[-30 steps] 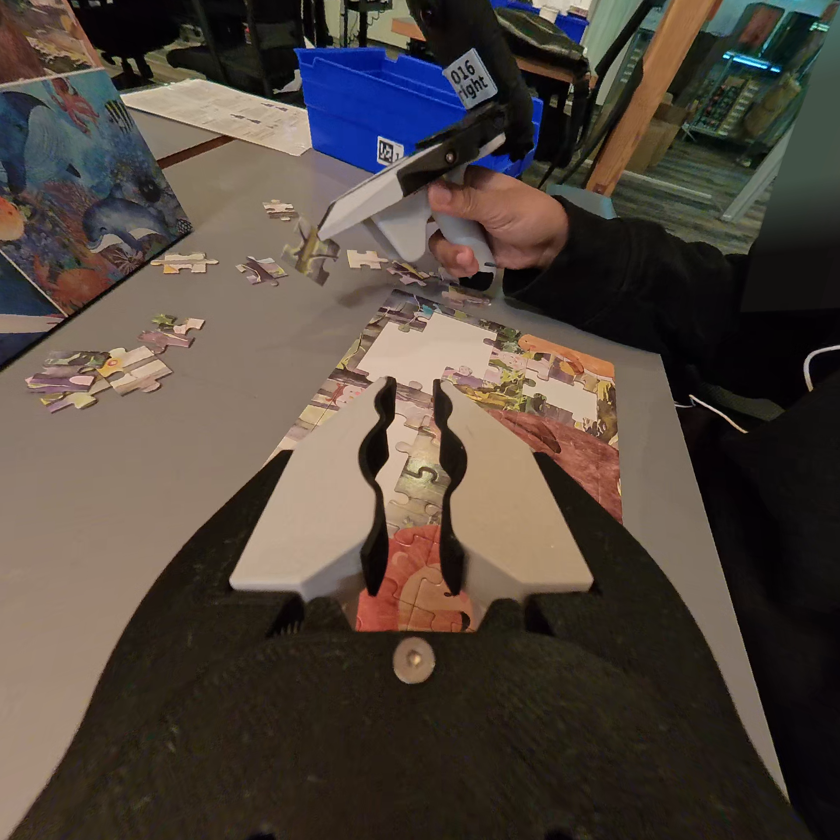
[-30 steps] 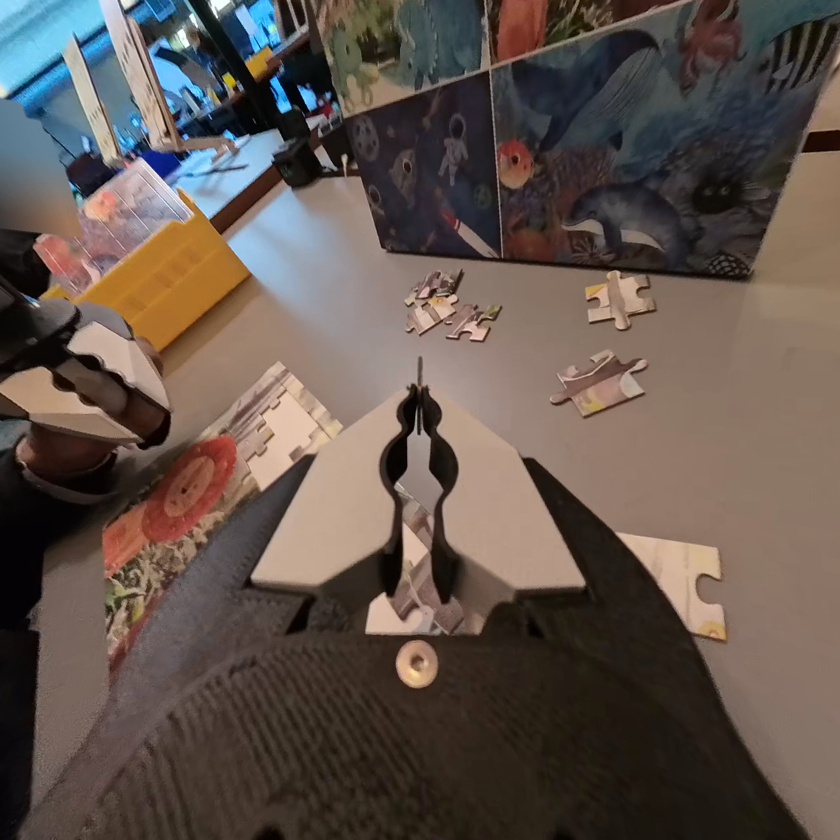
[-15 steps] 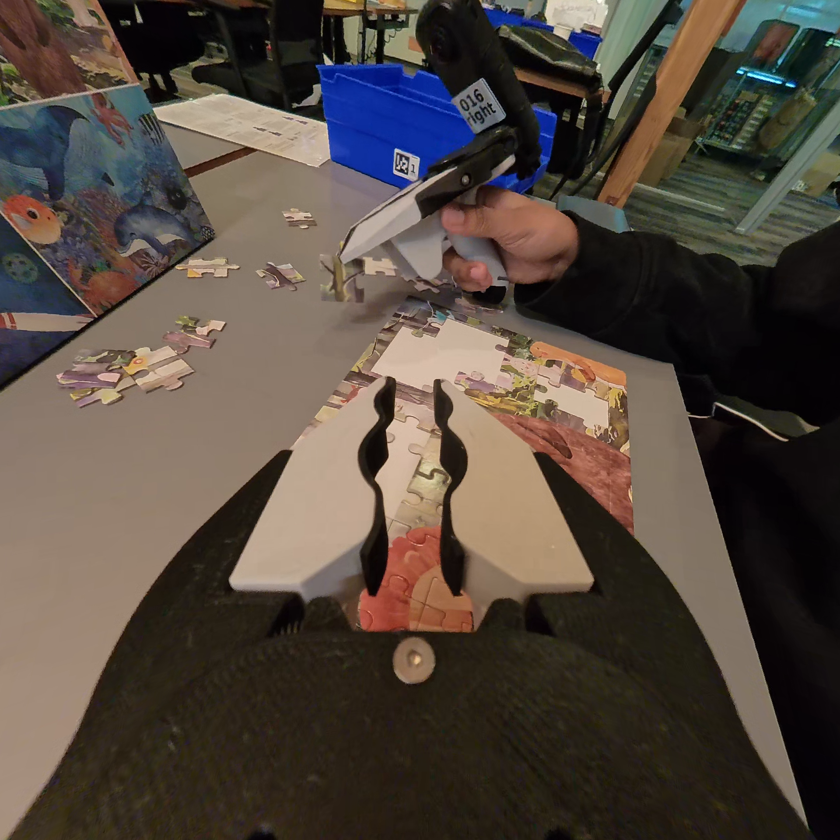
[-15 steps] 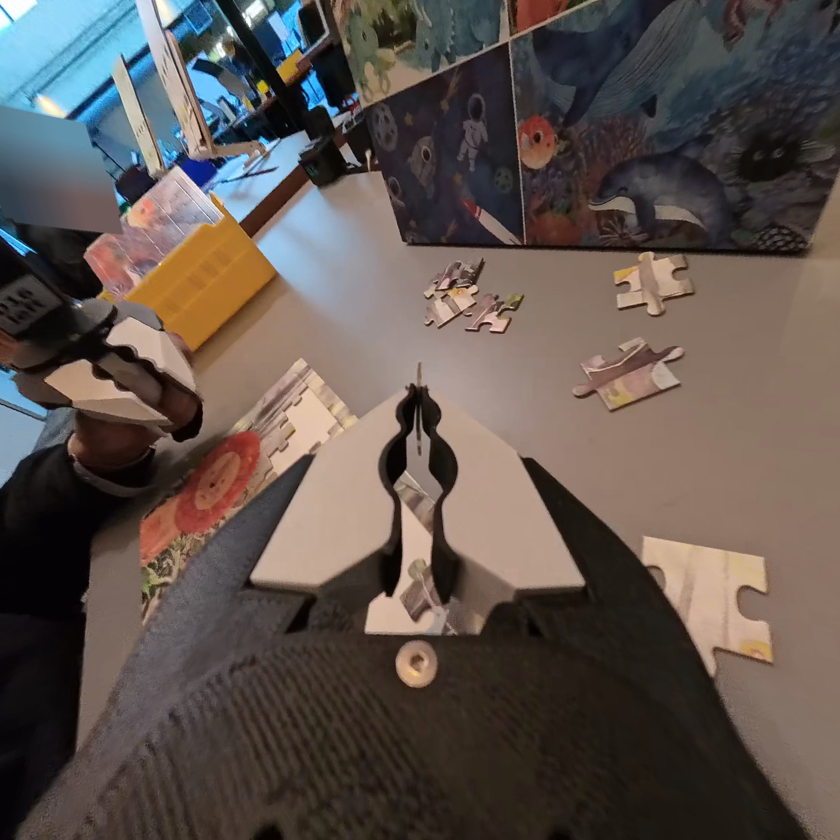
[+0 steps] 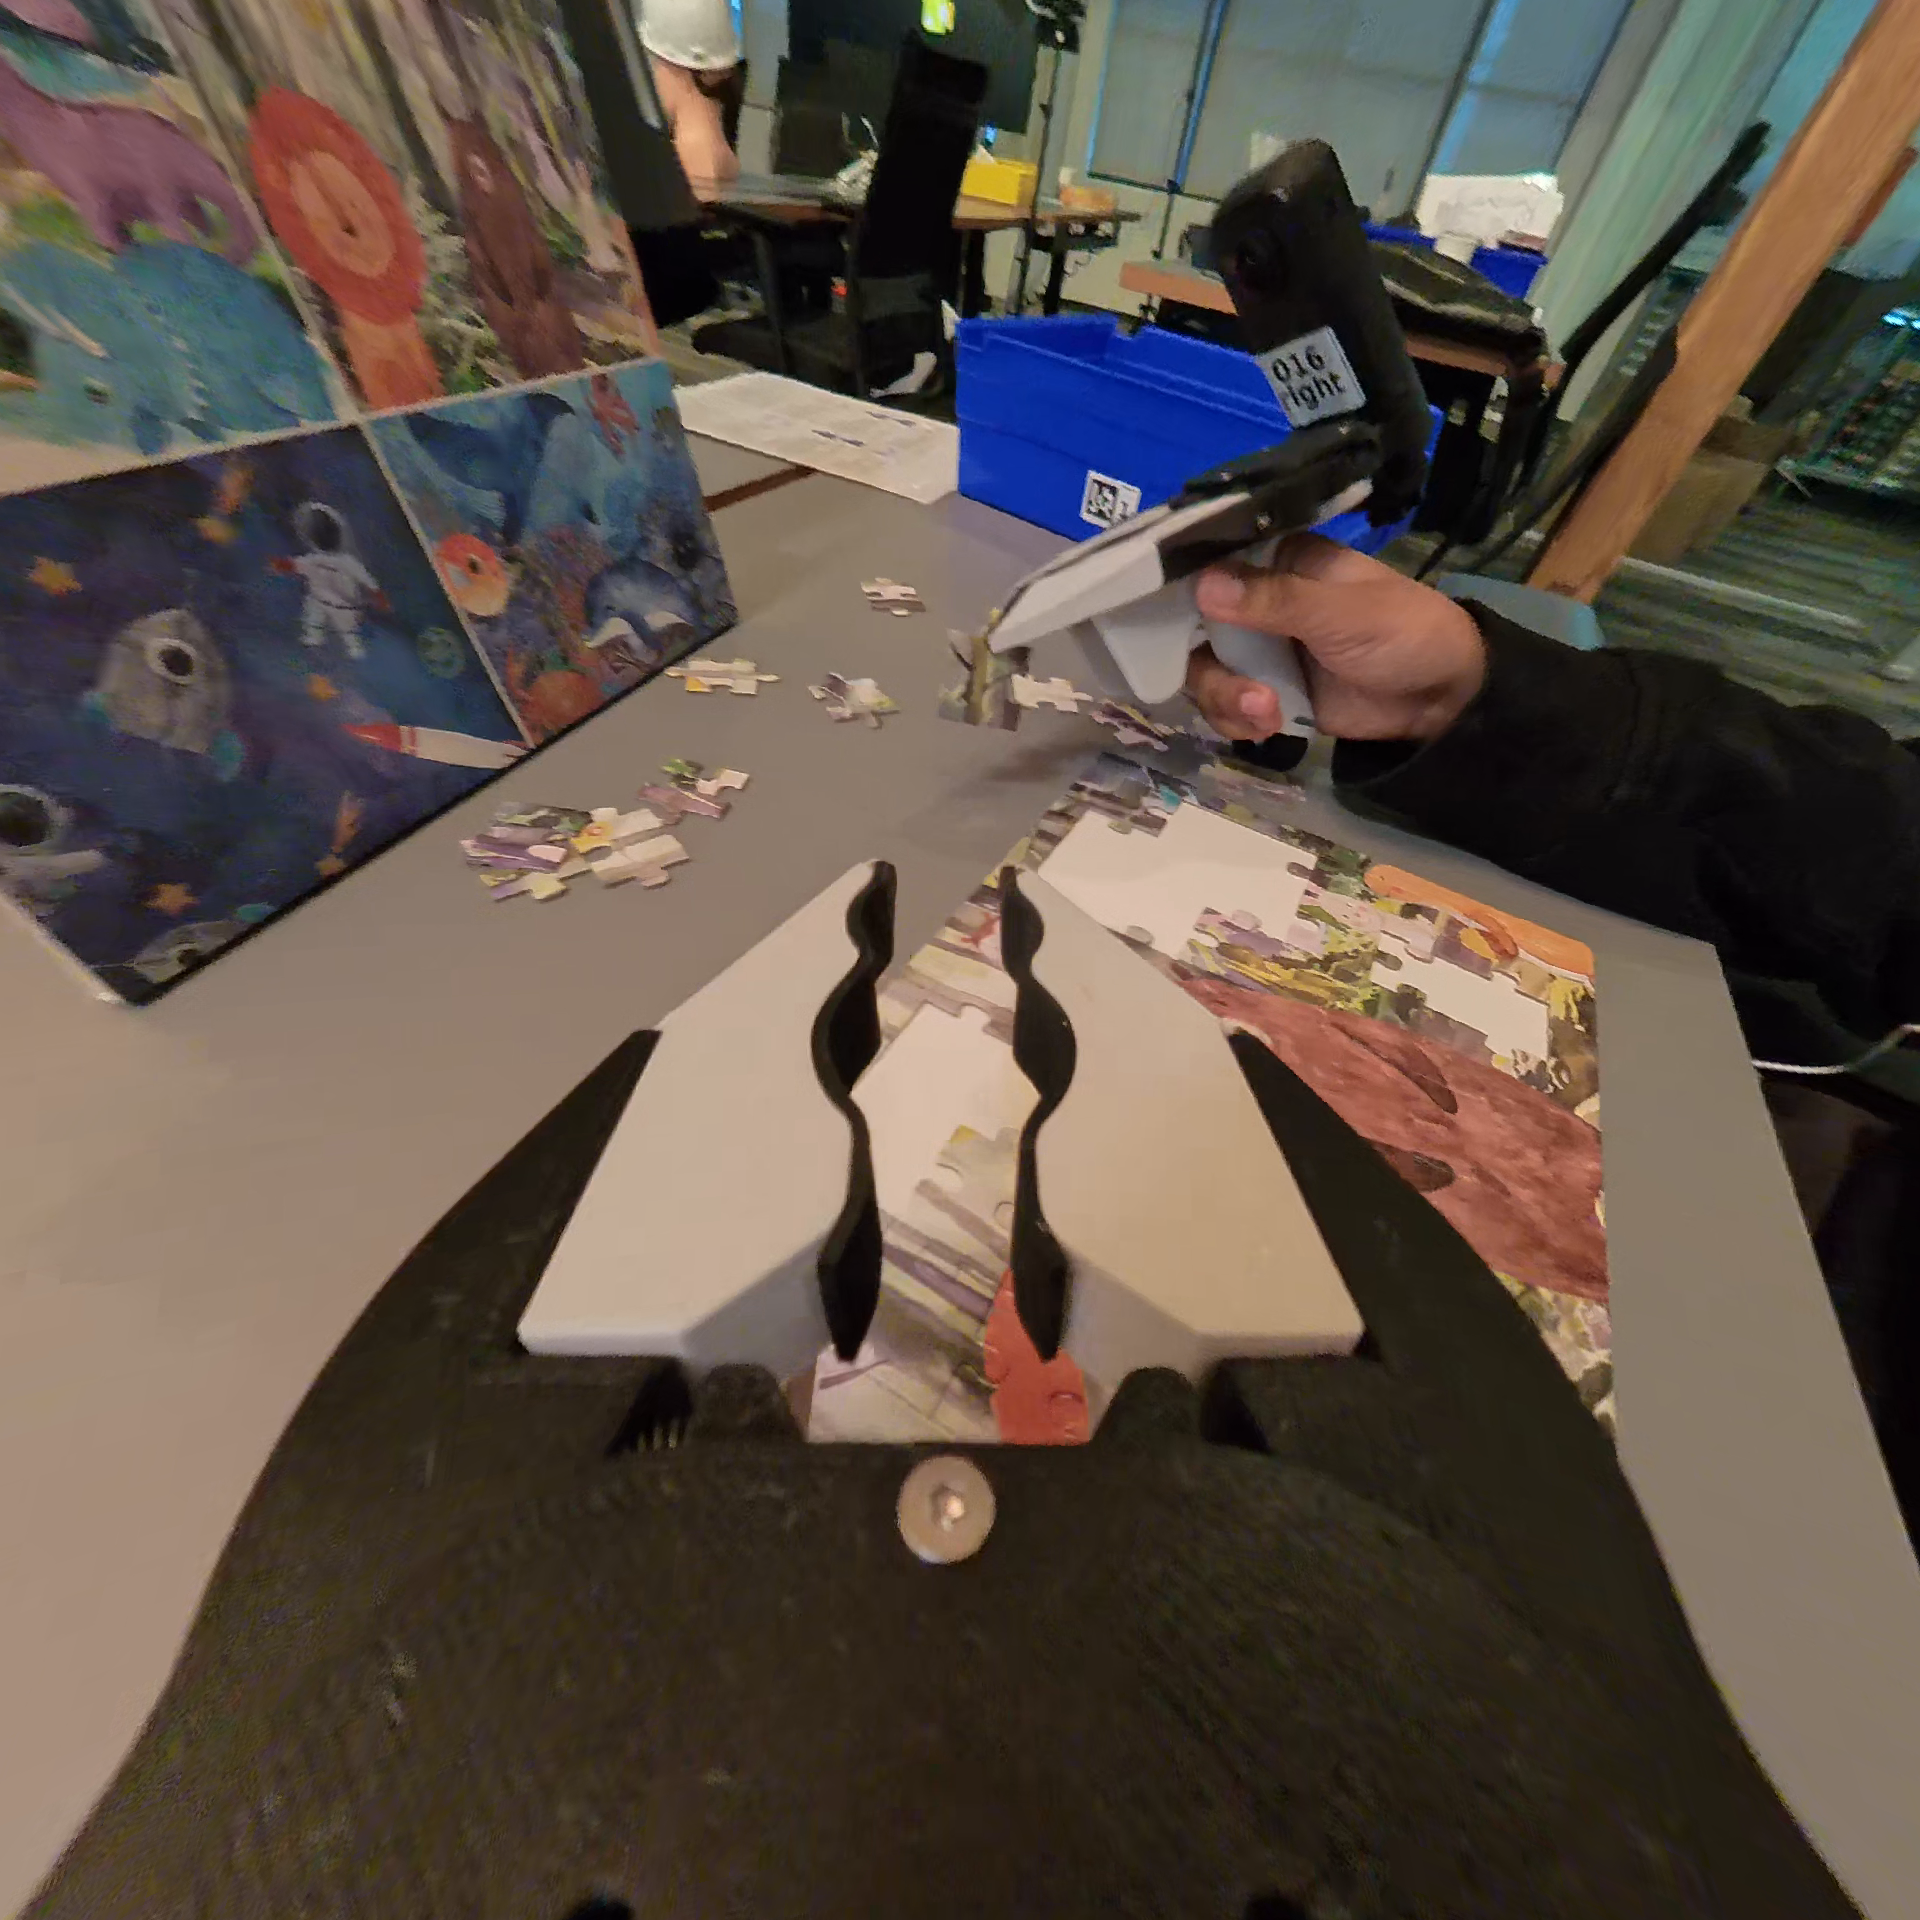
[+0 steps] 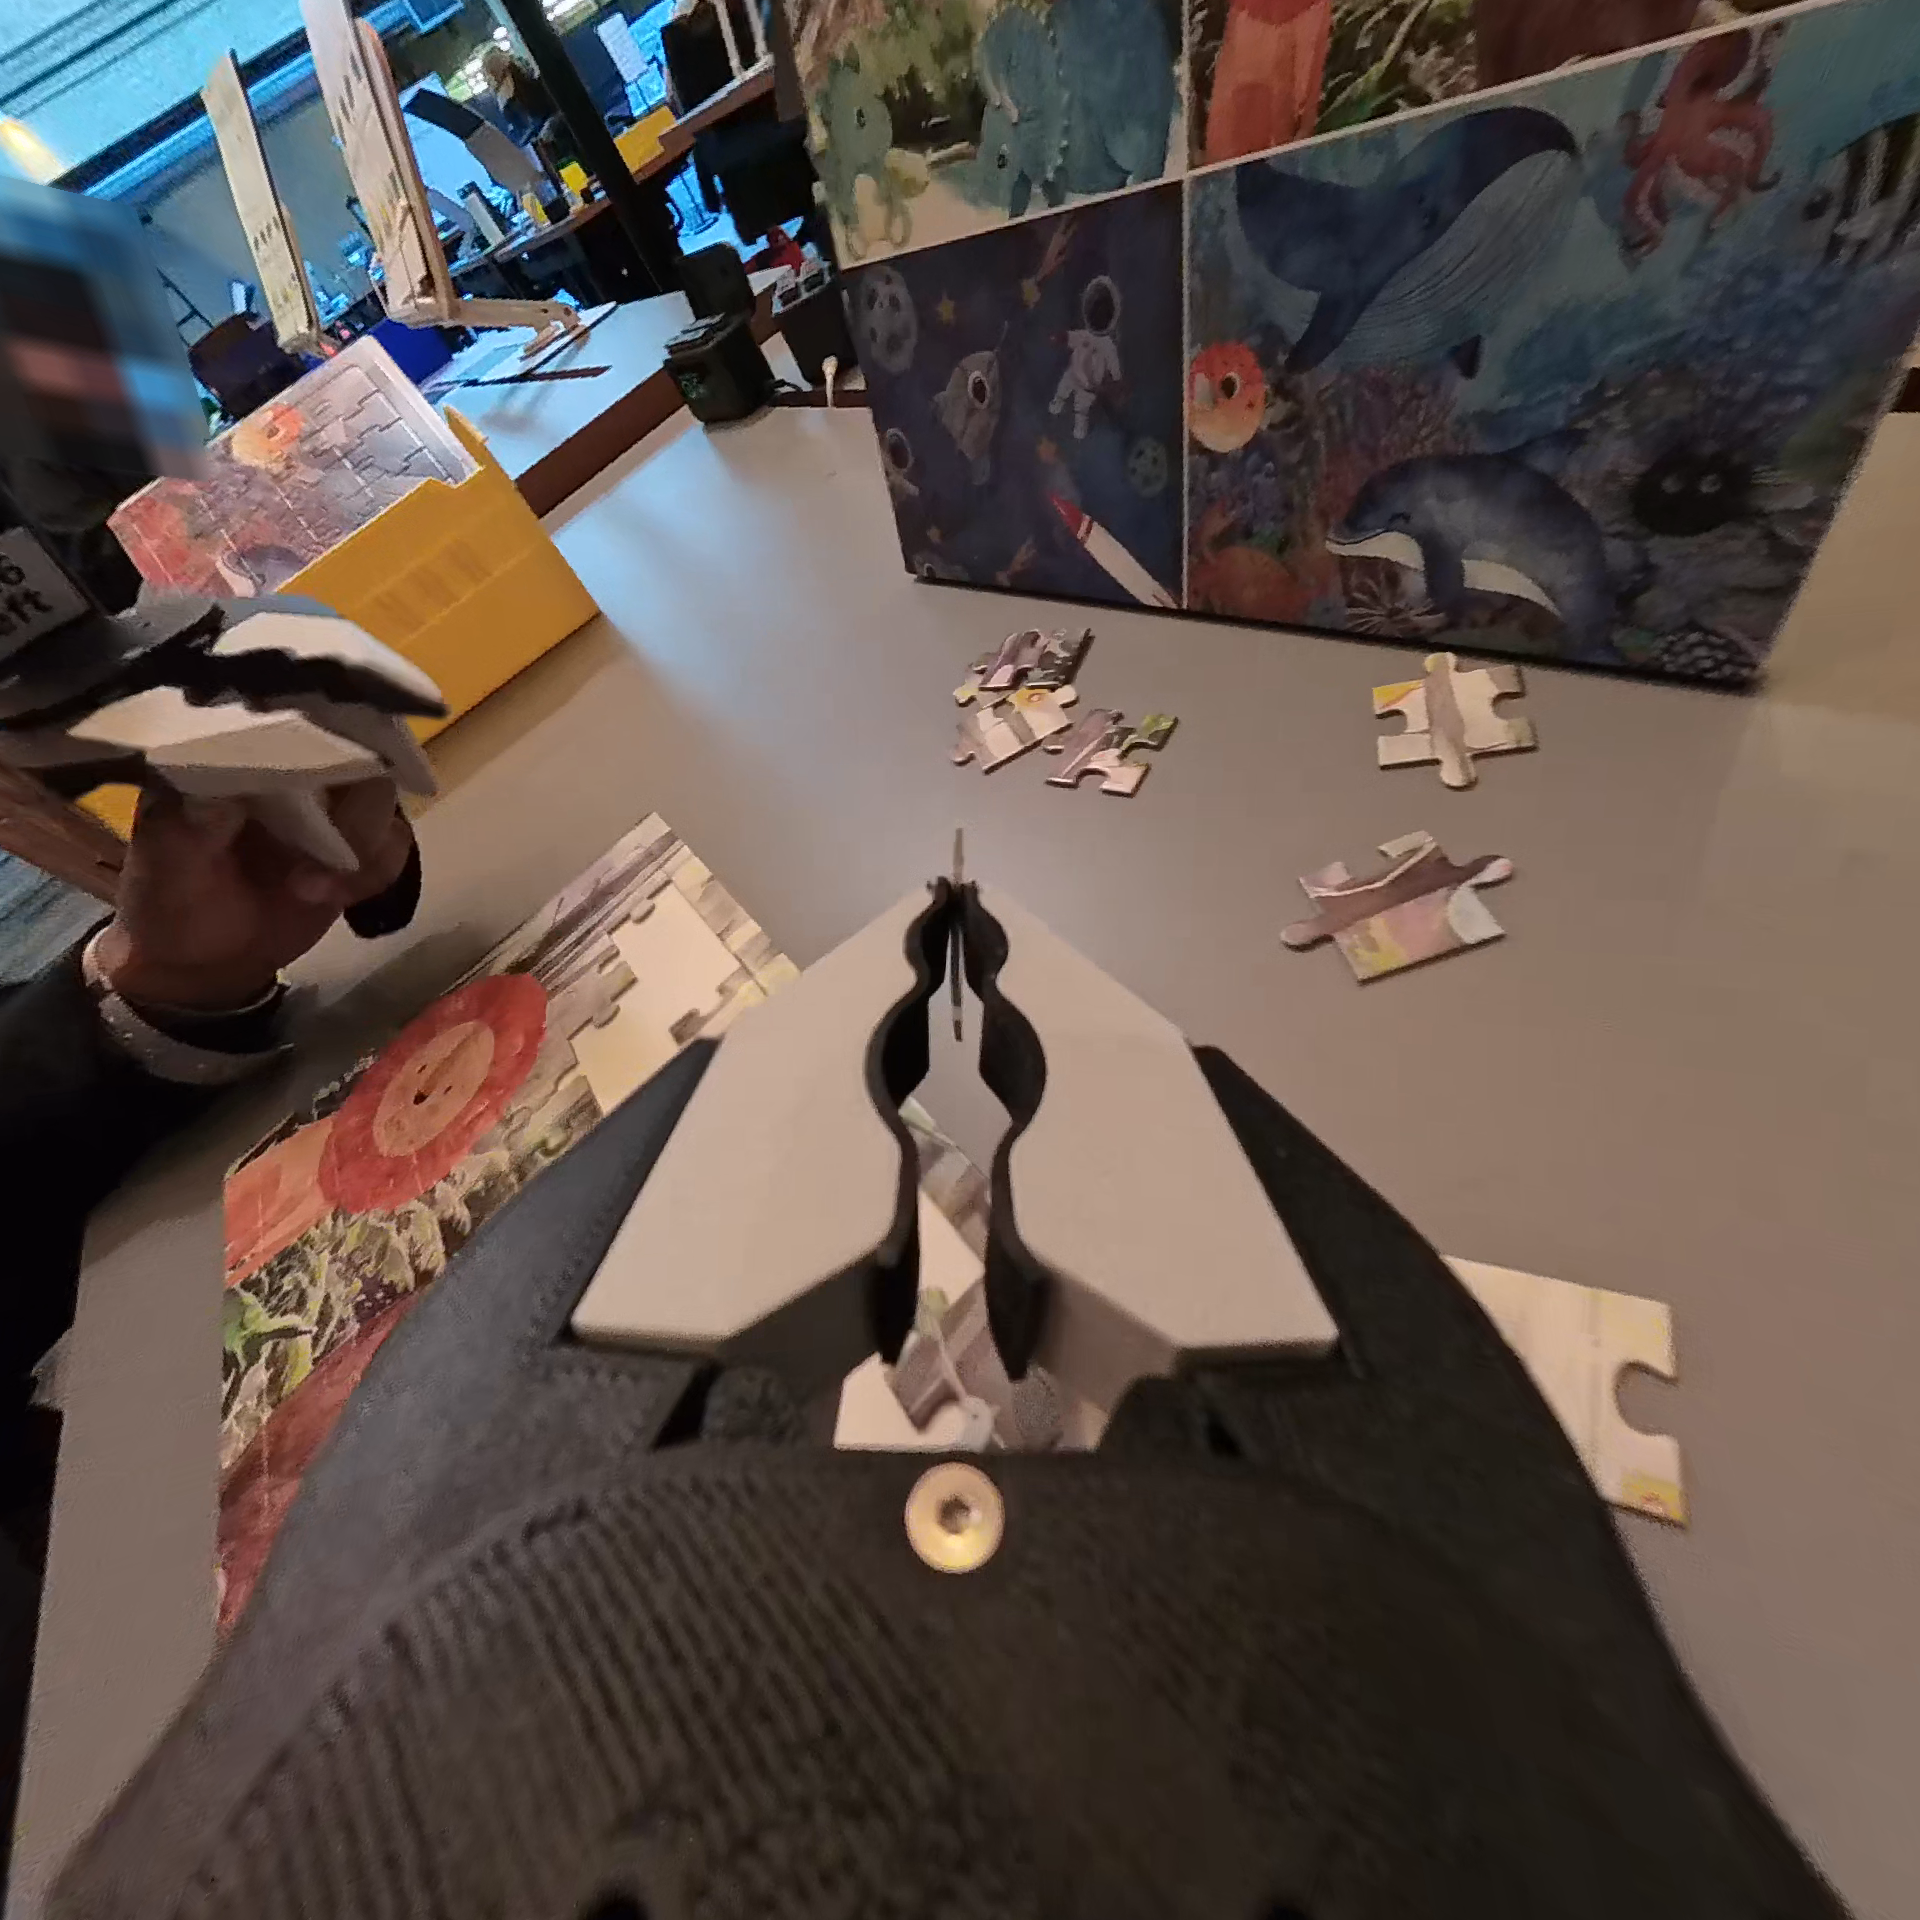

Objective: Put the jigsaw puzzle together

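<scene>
The partly assembled jigsaw [image 5: 1382, 1039] lies flat on the grey table, with white gaps in it; it also shows in the right wrist view [image 6: 436, 1081]. My left gripper [image 5: 940, 883] is open and empty, held above the jigsaw's near left part. My right gripper [image 6: 956, 883] is shut on a puzzle piece [image 6: 957, 862], seen edge-on between its tips. In the left wrist view that piece [image 5: 977, 691] hangs from the right gripper [image 5: 1003, 634] above the table beyond the jigsaw's far corner. Loose pieces [image 6: 1397, 909] lie scattered on the table.
A tall picture-covered puzzle box [image 5: 312, 623] stands at the table's far left. A blue bin [image 5: 1091, 436] is behind the right gripper. A yellow bin [image 6: 436, 582] sits beyond the left gripper [image 6: 260, 696]. A cluster of pieces [image 5: 592, 842] lies near the box. The tips of one gripper are about 15 cm away from the tips of the other.
My left gripper has risen and tilted up, so more of the box and room shows. My right gripper has kept the piece and drifted slightly away from the jigsaw.
</scene>
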A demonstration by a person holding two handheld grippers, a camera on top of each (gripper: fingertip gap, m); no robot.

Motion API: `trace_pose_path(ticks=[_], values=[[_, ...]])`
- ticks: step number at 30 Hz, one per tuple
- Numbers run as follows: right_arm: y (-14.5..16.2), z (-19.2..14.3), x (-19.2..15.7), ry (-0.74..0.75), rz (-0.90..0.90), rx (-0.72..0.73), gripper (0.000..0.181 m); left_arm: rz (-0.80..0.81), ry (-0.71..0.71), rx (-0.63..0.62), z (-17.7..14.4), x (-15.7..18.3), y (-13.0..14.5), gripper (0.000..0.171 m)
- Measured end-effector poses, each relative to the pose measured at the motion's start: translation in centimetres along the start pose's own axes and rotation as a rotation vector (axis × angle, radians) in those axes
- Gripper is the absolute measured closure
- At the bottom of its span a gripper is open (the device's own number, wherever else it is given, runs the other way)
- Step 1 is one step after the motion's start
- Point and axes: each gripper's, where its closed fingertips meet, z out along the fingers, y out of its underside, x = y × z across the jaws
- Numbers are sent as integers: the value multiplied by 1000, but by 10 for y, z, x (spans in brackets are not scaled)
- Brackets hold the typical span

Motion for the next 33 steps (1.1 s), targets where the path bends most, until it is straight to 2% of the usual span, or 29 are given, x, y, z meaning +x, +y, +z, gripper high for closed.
trace_pose_path(ticks=[9,14,24,33], values=[[12,10,-4,48,-109,-50,181,-32,-149,88,-31,-36,-7,151],[5,7,-9,-2,-50,7,181,-50,-203,110,-43,-49,-3,150],[-13,-8,-1,-101,172,139,181,-49,-203,76,-40,-52,5,149],[-8,-4,-6,-79,109,89,181,-41,-199,59,-37,-51,7,149]])
